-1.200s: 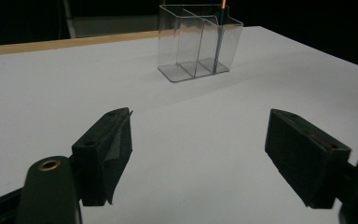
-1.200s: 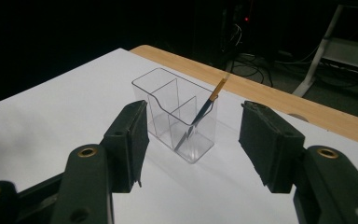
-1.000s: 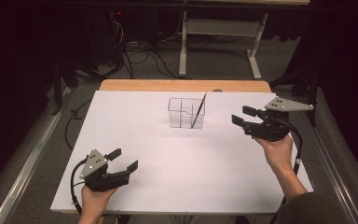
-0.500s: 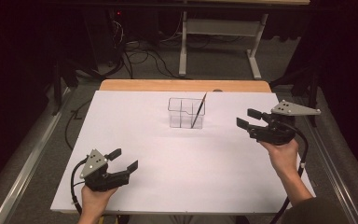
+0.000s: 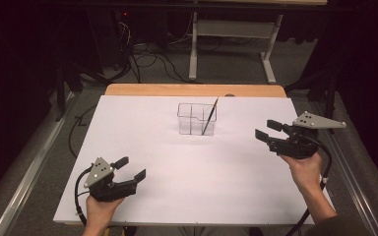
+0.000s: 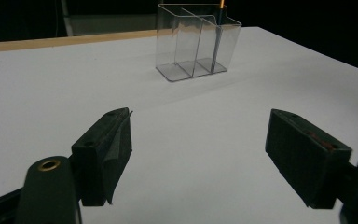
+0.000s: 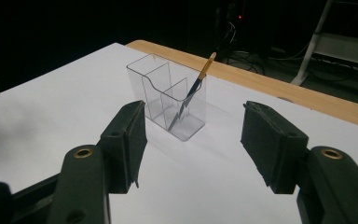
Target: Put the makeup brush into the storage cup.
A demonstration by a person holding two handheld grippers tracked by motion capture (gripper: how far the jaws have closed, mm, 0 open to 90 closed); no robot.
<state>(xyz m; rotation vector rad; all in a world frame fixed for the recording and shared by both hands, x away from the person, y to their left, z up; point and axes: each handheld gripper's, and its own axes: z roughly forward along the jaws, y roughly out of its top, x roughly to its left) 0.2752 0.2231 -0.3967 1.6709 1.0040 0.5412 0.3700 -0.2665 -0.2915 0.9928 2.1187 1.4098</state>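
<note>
Item: clear plastic holder (image 5: 197, 119), divided into compartments, standing upright toward the far middle of the white surface (image 5: 177, 196). Contents: one thin brush (image 5: 209, 116) with a dark shaft and a yellowish top end, leaning in the compartment at the holder's right end as the high view shows it.

Right tool (image 5: 267, 131): held above the surface to the right of the holder, well apart from it, jaws released with nothing between them; the right gripper view looks between its fingers (image 7: 126, 144) straight at the holder.

Left tool (image 5: 130, 168): low at the near left of the surface, jaws spread wide and empty, far from the holder.

Step in hand, by judgement: the brush appears already placed, and the right tool stands clear of it.

Next move, by judgement: if the brush is to come out, the right tool must approach the raised yellowish end and pinch the narrow shaft without tipping the light holder; the left tool could steady the holder's wall.
</note>
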